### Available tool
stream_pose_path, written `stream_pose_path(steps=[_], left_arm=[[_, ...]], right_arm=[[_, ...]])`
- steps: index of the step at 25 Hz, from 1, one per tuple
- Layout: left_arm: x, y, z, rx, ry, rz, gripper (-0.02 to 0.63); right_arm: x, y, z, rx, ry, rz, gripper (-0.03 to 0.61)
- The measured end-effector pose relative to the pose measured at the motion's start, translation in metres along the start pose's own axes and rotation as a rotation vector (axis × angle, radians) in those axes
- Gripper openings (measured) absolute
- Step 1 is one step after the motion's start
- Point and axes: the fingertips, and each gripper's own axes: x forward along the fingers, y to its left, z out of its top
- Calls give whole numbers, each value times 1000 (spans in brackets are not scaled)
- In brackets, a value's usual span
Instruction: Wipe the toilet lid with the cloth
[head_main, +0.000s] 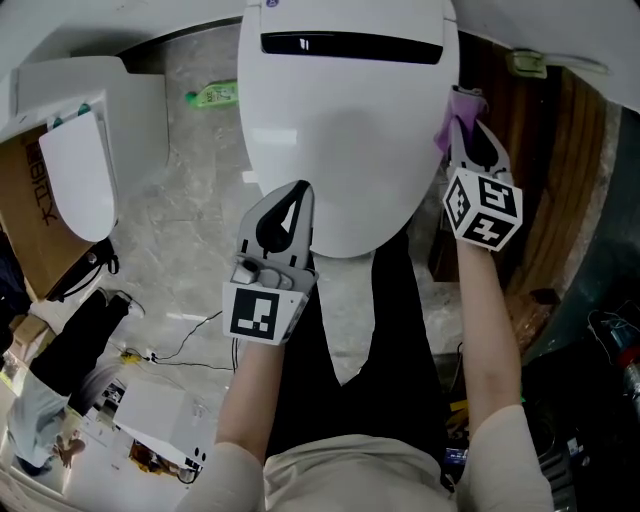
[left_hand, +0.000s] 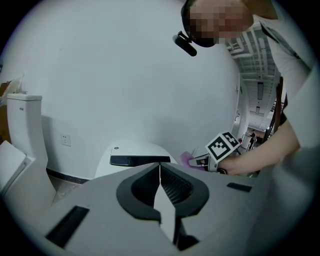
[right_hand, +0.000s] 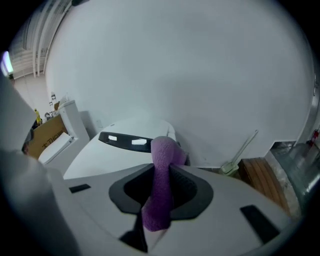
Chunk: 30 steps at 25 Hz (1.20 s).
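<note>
The white toilet lid (head_main: 340, 130) is closed, with a dark strip near its back (head_main: 350, 45). My right gripper (head_main: 470, 130) hangs at the lid's right edge, shut on a purple cloth (head_main: 452, 118). In the right gripper view the cloth (right_hand: 161, 185) stands pinched between the jaws, the lid (right_hand: 120, 150) lying ahead to the left. My left gripper (head_main: 290, 205) hovers over the lid's front left rim, jaws closed with nothing between them (left_hand: 160, 170). The left gripper view also shows the lid (left_hand: 137, 160) and the right gripper with the cloth (left_hand: 187, 160).
A second white toilet (head_main: 80, 150) stands at the left, beside a cardboard box (head_main: 25, 200). A green bottle (head_main: 212, 96) lies on the marble floor. A wooden platform (head_main: 550, 180) is at the right, a brush (right_hand: 240, 152) against the wall. Cables and clutter (head_main: 120, 400) lie bottom left.
</note>
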Motion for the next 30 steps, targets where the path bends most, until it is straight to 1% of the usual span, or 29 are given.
stream_pose_path(steps=[3,8,13,16,20,25,30], left_arm=[[0,5,1,-1,5,4,15],[0,17,6,-10,8,16,15],[-2,25,6,-6,18,11,15],[-5,34,1,-17,24,15,15],[-10,44,-3,-46,18,25,15],[-17,54,-1,-54,12,21,15],[-29,70,0,-57,3,31,15]], right_arm=[[19,-10,-1,-22,42,-25,95],[46,-12,-2,-58,86,-42,95],[73,-20,-5,-43,138,-69,95],[81,-15,-5,-29,170,-81,95],[82,-2,-7,14,182,-102,95],[83,36,-5,34,181,-68,95],[87,73,-1,74,178,-56,95]])
